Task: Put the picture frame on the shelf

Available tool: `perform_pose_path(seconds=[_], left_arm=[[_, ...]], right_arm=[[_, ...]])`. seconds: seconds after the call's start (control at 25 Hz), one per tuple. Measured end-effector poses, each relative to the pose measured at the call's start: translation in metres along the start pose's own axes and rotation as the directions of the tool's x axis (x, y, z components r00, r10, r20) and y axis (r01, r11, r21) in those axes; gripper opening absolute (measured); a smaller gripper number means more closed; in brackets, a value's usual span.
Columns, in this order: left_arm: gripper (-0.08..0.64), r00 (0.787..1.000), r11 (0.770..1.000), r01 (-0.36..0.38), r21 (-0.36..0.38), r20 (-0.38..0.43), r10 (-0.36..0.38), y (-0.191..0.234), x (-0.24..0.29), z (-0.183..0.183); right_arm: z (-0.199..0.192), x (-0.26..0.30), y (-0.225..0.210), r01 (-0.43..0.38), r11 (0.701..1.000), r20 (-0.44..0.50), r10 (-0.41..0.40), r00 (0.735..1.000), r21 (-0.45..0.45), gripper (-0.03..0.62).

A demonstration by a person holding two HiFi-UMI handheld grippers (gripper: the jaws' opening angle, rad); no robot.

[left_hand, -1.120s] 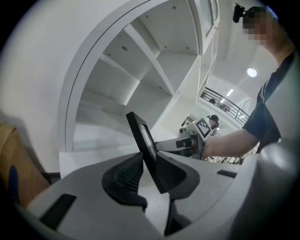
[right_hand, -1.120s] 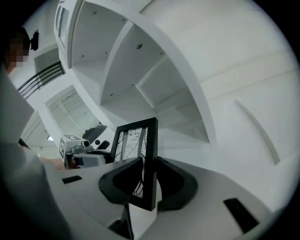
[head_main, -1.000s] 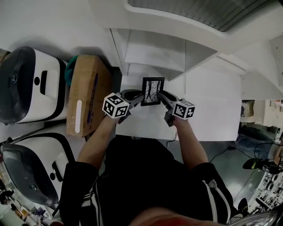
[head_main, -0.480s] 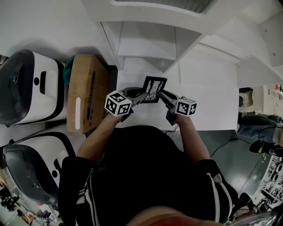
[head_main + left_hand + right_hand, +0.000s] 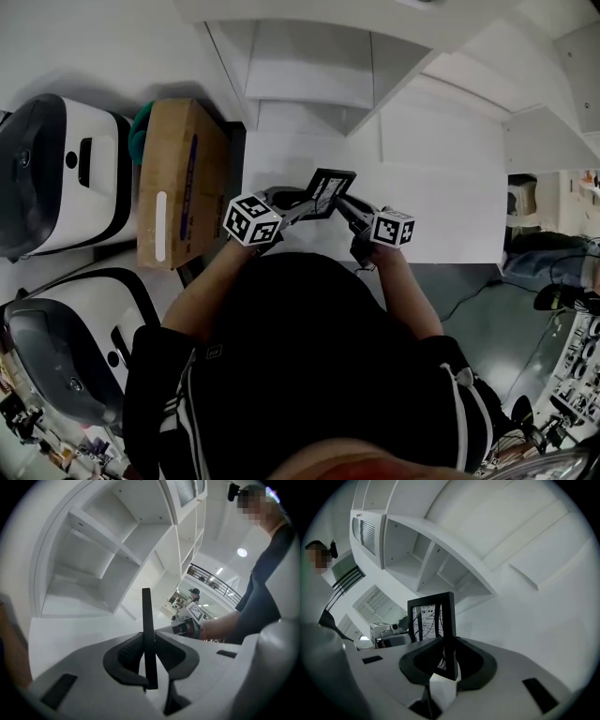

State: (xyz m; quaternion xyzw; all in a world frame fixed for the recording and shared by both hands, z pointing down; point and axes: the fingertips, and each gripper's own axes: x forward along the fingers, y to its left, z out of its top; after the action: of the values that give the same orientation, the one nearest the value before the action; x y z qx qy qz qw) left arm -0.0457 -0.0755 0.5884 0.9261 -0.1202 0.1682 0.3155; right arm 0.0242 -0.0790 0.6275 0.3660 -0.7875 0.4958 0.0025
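A black picture frame (image 5: 330,190) with a line drawing hangs tilted above the white table (image 5: 441,187), between both grippers. My left gripper (image 5: 307,202) is shut on its left edge; its jaws have just been closing further on that edge. In the left gripper view the frame (image 5: 146,620) shows edge-on as a thin black bar clamped in the left gripper (image 5: 150,654). My right gripper (image 5: 343,202) is shut on the right edge. In the right gripper view the frame (image 5: 429,620) faces the camera, its right side pinched by the right gripper (image 5: 448,660). The white shelf (image 5: 309,66) stands beyond.
A cardboard box (image 5: 178,178) lies left of the table, with two white machines (image 5: 56,178) further left. The shelf's open compartments (image 5: 89,569) fill the left gripper view. Cables and clutter (image 5: 562,309) lie on the floor at the right.
The frame has tipped from upright to a slant between the two grippers. In the head view the shelf has slid upward, away from the frame.
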Motion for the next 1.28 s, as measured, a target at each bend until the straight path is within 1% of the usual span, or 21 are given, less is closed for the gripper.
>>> perform_pose_path(seconds=[0.16,0.28,0.44,0.52,0.6,0.68,0.8,0.88,1.0,1.16,1.28], left_arm=[[0.080,1.000,0.997,0.015,0.076,-0.022,-0.013,-0.010,-0.003,0.012],[0.080,0.997,0.987,0.014,0.158,-0.074,-0.002,-0.017,-0.006,0.017],[0.080,0.985,0.964,0.009,0.265,-0.166,0.037,-0.020,-0.013,0.017],[0.080,0.981,0.956,0.010,0.292,-0.190,0.048,-0.021,-0.016,0.017],[0.080,0.981,0.961,0.005,0.277,-0.186,0.048,-0.022,-0.019,0.020],[0.078,0.987,0.969,-0.003,0.247,-0.156,0.043,-0.022,-0.022,0.026],[0.075,0.998,0.984,-0.004,0.180,-0.064,0.016,-0.024,-0.031,0.041],[0.074,1.000,0.988,-0.002,0.154,-0.014,0.005,-0.026,-0.038,0.050],[0.074,1.000,0.988,-0.009,0.153,0.014,0.007,-0.027,-0.047,0.058],[0.074,0.998,0.992,-0.006,0.125,0.064,-0.002,-0.027,-0.056,0.067],[0.074,0.996,0.992,-0.019,0.128,0.083,0.008,-0.026,-0.062,0.070]], right_arm=[[0.013,0.000,0.009,-0.010,0.999,0.012,0.010,1.000,-0.049,0.092],[0.022,0.001,0.019,-0.028,0.994,0.000,0.028,1.000,-0.108,0.092],[0.032,0.003,0.035,-0.054,0.974,-0.039,0.046,0.998,-0.220,0.092],[0.038,0.005,0.043,-0.063,0.960,-0.054,0.051,0.997,-0.272,0.092],[0.045,0.007,0.049,-0.072,0.950,-0.056,0.058,0.997,-0.305,0.092],[0.054,0.009,0.055,-0.084,0.947,-0.039,0.076,0.996,-0.309,0.092],[0.066,0.012,0.063,-0.115,0.956,0.008,0.122,0.993,-0.270,0.092],[0.070,0.014,0.069,-0.142,0.962,0.036,0.155,0.987,-0.234,0.092],[0.074,0.016,0.080,-0.182,0.963,0.059,0.197,0.979,-0.197,0.093],[0.080,0.018,0.088,-0.235,0.959,0.096,0.252,0.963,-0.156,0.094],[0.084,0.020,0.092,-0.262,0.956,0.117,0.278,0.953,-0.135,0.094]])
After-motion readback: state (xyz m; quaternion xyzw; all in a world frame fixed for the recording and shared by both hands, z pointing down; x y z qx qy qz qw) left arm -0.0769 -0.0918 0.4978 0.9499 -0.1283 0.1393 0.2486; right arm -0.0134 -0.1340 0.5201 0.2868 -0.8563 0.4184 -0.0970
